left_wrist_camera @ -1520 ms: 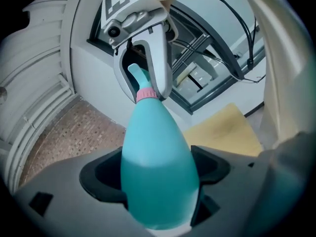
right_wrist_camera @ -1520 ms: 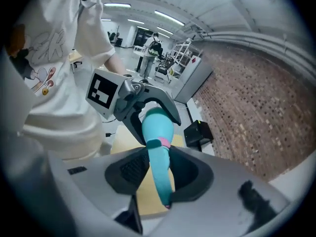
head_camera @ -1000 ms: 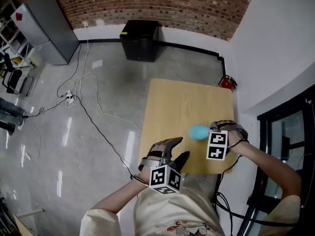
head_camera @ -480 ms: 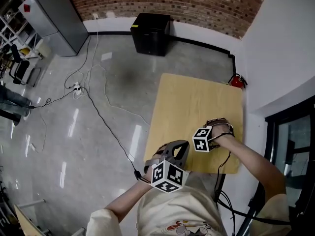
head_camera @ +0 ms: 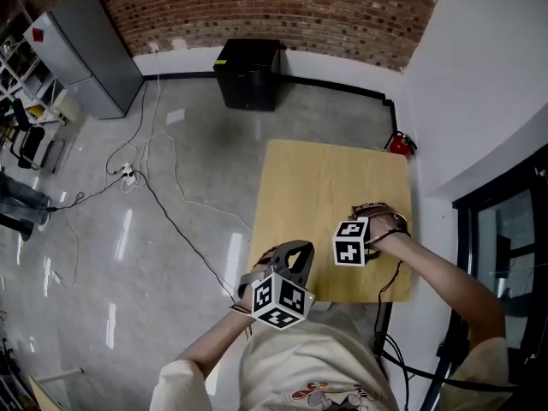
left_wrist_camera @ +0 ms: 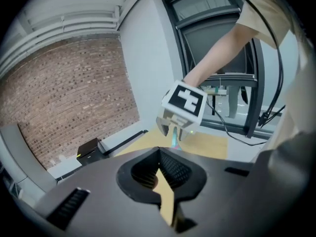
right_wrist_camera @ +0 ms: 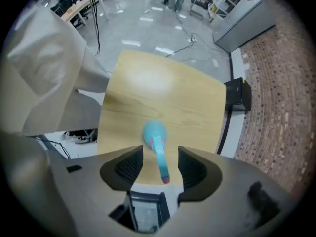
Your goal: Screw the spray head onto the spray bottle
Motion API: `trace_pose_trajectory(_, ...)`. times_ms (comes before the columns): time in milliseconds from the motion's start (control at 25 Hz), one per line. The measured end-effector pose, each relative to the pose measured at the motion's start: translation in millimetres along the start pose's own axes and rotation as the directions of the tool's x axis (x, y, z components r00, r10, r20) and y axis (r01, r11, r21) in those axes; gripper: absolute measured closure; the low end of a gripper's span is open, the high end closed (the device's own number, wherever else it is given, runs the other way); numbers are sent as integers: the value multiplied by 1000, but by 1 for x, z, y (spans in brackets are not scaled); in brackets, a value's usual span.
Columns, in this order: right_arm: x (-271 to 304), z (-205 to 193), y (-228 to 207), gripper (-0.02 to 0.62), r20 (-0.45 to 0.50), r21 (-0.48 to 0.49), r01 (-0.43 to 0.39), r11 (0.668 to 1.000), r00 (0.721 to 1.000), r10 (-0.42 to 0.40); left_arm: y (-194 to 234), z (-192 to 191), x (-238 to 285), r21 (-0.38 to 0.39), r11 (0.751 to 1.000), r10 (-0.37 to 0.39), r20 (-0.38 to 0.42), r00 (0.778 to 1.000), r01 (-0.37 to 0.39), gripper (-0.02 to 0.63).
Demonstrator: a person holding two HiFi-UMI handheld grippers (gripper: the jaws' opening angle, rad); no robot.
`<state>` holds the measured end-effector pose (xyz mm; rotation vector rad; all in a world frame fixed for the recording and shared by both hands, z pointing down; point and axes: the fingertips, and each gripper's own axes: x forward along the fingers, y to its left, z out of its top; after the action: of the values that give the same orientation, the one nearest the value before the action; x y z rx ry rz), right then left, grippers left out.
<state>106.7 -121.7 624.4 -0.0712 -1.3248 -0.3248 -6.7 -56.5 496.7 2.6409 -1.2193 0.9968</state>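
Head view: over the pale wooden table [head_camera: 325, 178], the screwing is judged close to finished.
At left, the left gripper [head_camera: 296, 252] is closed on nothing. At right, the right gripper [right_wrist_camera: 160, 152] is spread wide, its jaws having just been opening, and the spray bottle [right_wrist_camera: 154, 131] is seen standing untouched between them: a rounded, smooth teal body topped by a slim, pink-tipped spray head [right_wrist_camera: 162, 166]. Seating seems done; tightness cannot be judged.
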Motion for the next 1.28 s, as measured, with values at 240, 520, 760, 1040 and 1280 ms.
trace_pose_trajectory(240, -154, -18, -37, 556, 450, 420, 246, 874, 780, -436, 25, 43, 0, -214, 977, 25, 103, 994, -2, 598)
trace_pose_trajectory(520, -163, -94, 2, 589, 344, 923, -30, 384, 512, -787, 17, 67, 3, -399, 917, 119, 201, 972, -30, 600)
trace_pose_trajectory(760, -122, -70, 44, 589, 316, 944, -253, 213, 503, -804, -17, 50, 16, -416, 909, 99, 165, 981, -21, 600)
trace_pose_trajectory(1040, -117, -49, 58, 589, 347, 922, -336, 192, 497, -795, -23, 44, 18, -384, 923, 89, 133, 987, -32, 600)
trace_pose_trajectory(1280, -116, -44, 60, 589, 363, 914, -355, 197, 497, -788, -17, 38, 11, -383, 922, 113, 121, 986, -59, 600)
